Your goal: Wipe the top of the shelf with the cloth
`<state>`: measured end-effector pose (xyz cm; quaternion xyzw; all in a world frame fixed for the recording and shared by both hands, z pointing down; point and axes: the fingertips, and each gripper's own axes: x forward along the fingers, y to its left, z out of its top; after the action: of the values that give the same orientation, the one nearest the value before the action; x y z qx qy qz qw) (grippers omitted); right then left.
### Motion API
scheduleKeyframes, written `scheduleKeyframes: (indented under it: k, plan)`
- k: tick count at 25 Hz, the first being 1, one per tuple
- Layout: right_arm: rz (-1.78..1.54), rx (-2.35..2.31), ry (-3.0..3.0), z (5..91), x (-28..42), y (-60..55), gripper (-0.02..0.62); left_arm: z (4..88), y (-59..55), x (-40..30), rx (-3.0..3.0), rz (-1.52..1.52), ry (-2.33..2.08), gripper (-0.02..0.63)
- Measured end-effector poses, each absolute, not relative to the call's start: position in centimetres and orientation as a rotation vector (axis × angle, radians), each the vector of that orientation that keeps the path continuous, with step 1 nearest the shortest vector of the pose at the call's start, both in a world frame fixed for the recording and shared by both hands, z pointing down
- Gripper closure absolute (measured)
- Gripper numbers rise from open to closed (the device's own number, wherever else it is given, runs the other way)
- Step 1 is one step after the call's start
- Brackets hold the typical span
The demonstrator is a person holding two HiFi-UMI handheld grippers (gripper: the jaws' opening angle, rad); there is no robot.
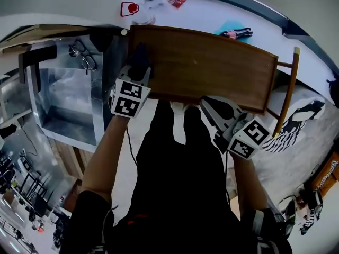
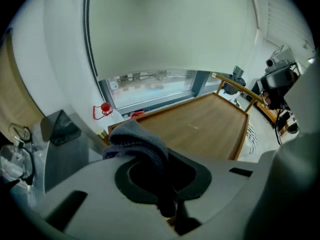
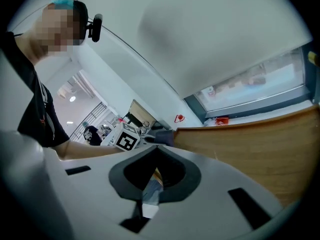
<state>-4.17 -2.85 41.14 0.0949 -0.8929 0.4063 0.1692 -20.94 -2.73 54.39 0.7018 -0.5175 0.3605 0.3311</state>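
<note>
At the near-left corner of the shelf top (image 1: 212, 62), the left gripper (image 2: 172, 211) pinches a dark grey cloth (image 2: 142, 144), which bunches above its jaws right at the left edge. Bare wood runs open from there to the far and right edges. A metal cabinet (image 1: 69, 105) stands just beside that left edge. The right gripper (image 3: 141, 201), jaws nearly together and empty, hangs at the near edge toward the right.

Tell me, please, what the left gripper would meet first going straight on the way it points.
Likely the wooden shelf top: the left gripper, shut on the grey cloth, points low across it towards the window; depth is unclear.
</note>
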Motion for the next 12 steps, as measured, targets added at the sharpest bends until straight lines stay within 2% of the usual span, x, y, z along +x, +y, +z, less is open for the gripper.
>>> scheduleKeyframes:
  k: [12]
  plan:
    - [1.155,0.258,-2.494,42.5,-6.5,-1.9,0.591,59.1,0.0,-23.7,1.741,1.016,-1.271,0.557]
